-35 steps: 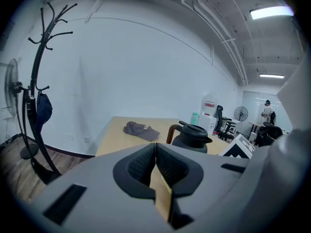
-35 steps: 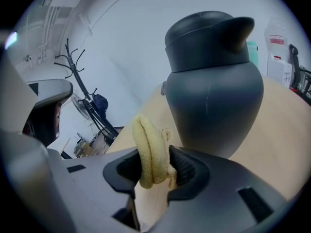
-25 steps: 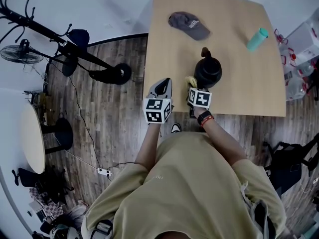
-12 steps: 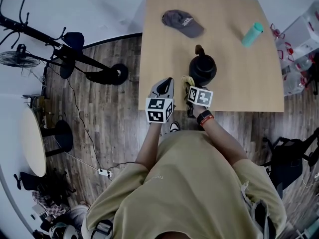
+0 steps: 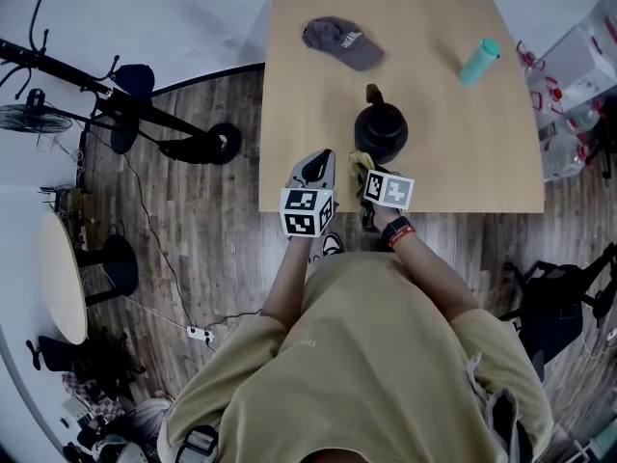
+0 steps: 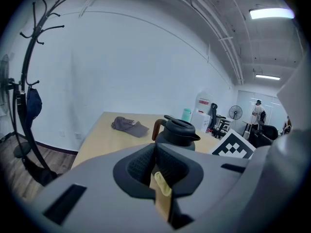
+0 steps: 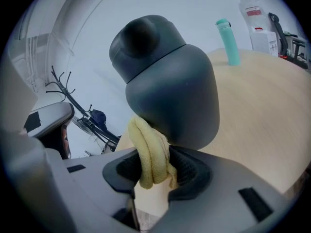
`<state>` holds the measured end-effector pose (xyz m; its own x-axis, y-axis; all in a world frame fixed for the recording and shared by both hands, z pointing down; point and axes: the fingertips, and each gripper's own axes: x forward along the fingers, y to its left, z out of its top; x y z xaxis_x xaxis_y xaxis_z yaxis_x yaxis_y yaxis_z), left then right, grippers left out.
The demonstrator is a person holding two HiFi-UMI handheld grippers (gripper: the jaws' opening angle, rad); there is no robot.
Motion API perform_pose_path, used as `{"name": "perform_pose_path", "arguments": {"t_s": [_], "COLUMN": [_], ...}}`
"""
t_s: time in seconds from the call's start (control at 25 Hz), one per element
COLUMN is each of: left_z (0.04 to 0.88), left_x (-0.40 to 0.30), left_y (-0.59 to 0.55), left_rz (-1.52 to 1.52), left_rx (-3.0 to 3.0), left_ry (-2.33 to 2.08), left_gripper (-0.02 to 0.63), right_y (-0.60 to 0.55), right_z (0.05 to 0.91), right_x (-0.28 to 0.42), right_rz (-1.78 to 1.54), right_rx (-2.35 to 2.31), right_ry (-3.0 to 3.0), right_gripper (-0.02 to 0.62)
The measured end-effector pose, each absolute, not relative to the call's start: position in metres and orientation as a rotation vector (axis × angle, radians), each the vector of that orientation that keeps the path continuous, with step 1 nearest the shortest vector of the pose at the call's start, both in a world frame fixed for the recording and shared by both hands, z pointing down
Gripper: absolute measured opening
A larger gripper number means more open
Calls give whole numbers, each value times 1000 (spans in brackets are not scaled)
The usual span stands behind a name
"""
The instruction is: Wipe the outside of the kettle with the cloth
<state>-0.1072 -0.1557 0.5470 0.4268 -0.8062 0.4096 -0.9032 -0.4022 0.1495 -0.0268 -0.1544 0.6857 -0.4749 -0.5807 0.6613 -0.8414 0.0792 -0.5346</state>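
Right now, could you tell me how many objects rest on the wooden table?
3: a grey cap far left, a teal bottle far right, the black kettle near the front edge. The cloth is held by the right gripper.

Both forearms reach forward from the torso, bare below short sleeves, and the grippers sit side by side, close together, pointing toward the far side. Left gripper (image 5: 314, 165): jaws together, nothing gripped. Right gripper (image 5: 366, 170): jaws clamped on a folded yellow cloth (image 7: 151, 154), the bunch standing up between the pads. Right wrist (image 5: 396, 230) wears a dark band with a red edge
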Motion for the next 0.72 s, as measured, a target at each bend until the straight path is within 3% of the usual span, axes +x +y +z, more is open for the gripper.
{"name": "perform_pose_path", "arguments": {"t_s": [0.72], "left_z": [557], "left_x": [-64], "left_y": [-155], "left_rz": [382], "left_rx": [2327], "left_ry": [-1443], "left_gripper": [25], "right_y": [-140], "right_z": [687], "right_x": [25], "right_rz": [1312], "right_rx": [1365], "right_ry": [-2071], "right_gripper": [150]}}
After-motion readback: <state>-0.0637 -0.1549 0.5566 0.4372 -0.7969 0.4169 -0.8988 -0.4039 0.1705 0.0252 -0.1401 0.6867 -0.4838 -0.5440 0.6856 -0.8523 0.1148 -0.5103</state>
